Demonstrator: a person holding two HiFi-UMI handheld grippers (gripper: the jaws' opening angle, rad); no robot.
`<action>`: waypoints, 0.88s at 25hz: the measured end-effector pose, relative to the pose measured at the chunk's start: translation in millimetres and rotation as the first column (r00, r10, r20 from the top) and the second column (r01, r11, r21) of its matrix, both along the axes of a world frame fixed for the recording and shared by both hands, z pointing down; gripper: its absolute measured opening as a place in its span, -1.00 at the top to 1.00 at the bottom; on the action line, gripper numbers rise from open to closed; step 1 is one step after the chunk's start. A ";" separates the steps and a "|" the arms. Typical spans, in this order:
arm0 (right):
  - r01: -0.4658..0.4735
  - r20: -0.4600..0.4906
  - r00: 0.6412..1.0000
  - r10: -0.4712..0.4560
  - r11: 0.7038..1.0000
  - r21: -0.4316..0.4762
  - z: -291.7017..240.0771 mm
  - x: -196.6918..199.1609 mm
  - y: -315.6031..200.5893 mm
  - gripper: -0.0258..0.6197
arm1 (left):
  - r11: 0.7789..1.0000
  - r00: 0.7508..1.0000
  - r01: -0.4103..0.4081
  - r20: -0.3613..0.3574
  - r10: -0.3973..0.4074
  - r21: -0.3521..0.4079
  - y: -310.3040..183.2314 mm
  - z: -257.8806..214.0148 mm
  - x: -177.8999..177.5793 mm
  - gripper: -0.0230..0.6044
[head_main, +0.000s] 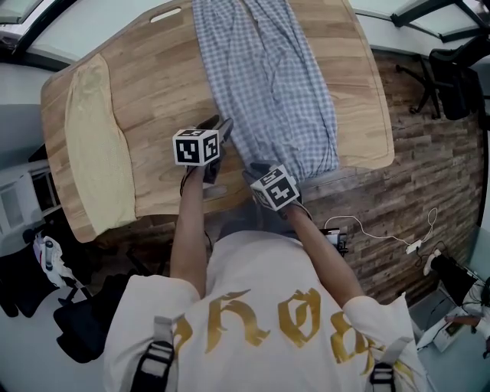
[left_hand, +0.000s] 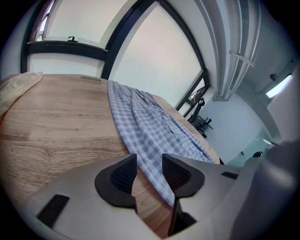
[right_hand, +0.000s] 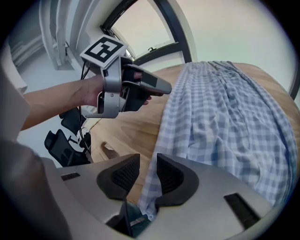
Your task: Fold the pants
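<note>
Blue-and-white checked pants (head_main: 268, 84) lie lengthwise down the wooden table (head_main: 153, 84), their leg ends reaching the near edge. My left gripper (head_main: 220, 122) hovers at the pants' left edge, near the leg end. In the left gripper view it (left_hand: 149, 171) is open, with the edge of the pants (left_hand: 145, 126) showing in the gap just beyond the pads. My right gripper (head_main: 256, 168) is at the near left corner of the leg end. In its own view it (right_hand: 147, 172) is open, and the hem of the pants (right_hand: 225, 117) runs up between the pads without being pinched. The left gripper (right_hand: 164, 87) shows there too.
A cream cloth (head_main: 96, 145) lies along the table's left side. A hand slot (head_main: 166, 14) is cut near the far edge. A black chair (head_main: 452, 69) and white cables (head_main: 383, 233) are on the brick-patterned floor to the right. Dark chairs (right_hand: 63, 140) stand beside the table.
</note>
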State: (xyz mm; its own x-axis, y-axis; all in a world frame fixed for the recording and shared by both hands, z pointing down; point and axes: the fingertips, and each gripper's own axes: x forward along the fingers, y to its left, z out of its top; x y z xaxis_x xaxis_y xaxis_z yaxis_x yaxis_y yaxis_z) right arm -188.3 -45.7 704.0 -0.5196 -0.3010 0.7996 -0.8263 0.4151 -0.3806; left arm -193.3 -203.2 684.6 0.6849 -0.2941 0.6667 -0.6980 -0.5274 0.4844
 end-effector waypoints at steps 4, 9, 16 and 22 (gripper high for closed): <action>0.005 -0.049 0.999 -0.006 1.000 -0.006 13.1 2.4 -2.5 0.54 | 1.000 1.000 0.010 0.002 -0.010 -0.011 -0.5 1.1 -2.6 0.40; 0.005 -0.109 0.994 -0.010 0.999 -0.042 15.5 7.1 -1.1 0.66 | 1.000 1.000 0.001 0.029 -0.001 0.004 -3.1 2.5 -6.9 0.40; 0.032 -0.145 0.989 -0.033 0.999 -0.009 17.5 10.6 -4.5 0.83 | 1.000 1.000 0.030 0.007 -0.030 0.002 -22.0 -2.9 -7.5 0.39; -0.024 0.035 0.999 0.026 0.999 -0.047 -10.3 7.9 -14.0 0.83 | 0.999 0.999 0.033 0.025 -0.034 0.039 -51.0 -13.1 -8.4 0.37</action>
